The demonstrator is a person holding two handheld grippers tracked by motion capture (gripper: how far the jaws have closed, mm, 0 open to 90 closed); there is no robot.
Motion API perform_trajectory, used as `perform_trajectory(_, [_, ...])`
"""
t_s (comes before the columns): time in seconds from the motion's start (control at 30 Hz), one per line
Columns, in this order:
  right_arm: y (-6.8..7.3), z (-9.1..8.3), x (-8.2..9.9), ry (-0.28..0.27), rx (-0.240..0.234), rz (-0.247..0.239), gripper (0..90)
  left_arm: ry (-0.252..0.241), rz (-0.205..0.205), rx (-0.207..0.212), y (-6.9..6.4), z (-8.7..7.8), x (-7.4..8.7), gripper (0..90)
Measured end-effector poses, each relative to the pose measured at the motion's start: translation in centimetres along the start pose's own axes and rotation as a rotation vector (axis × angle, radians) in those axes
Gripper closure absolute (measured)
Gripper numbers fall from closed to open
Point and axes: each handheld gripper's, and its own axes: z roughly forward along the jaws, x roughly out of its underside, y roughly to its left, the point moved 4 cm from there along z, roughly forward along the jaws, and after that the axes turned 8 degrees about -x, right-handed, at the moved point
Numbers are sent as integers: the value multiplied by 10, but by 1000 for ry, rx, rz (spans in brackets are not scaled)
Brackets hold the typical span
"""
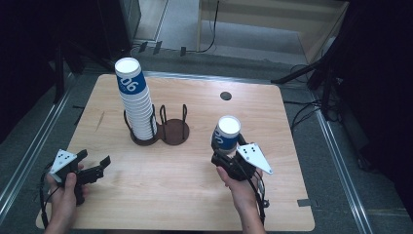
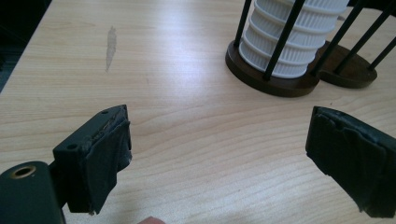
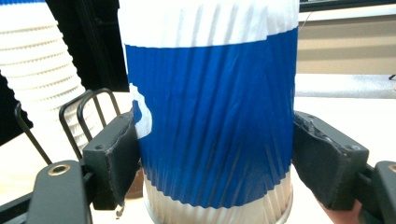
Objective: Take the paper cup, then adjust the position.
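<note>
one blue-and-white paper cup (image 1: 227, 132) was clamped upside down in the right gripper (image 1: 228, 157), well to the right of the wooden cup holder (image 1: 160, 132). the left gripper (image 1: 92, 169) was held open and empty. the cup stack (image 1: 136, 105) remained in the holder's left bay; the right bay lay unfilled.

The cup stack (image 1: 136, 100) stands in the left ring of the cup holder (image 1: 174, 131) mid-desk (image 1: 146, 195); a single cup (image 1: 226, 134) sits toward the right edge.
</note>
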Motion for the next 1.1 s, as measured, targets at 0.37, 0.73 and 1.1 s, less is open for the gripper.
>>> perform_trajectory(0.37, [4,-2,9,27,7,-46,207,-29,52,109,-38,-15,-31,73])
perform_trajectory(0.73, [9,2,19,51,3,-83,208,-18,144,306,-86,-13,-60,74])
perform_trajectory(1.1, [22,9,33,75,15,-161,208,15,191,382,-116,-15,-57,75])
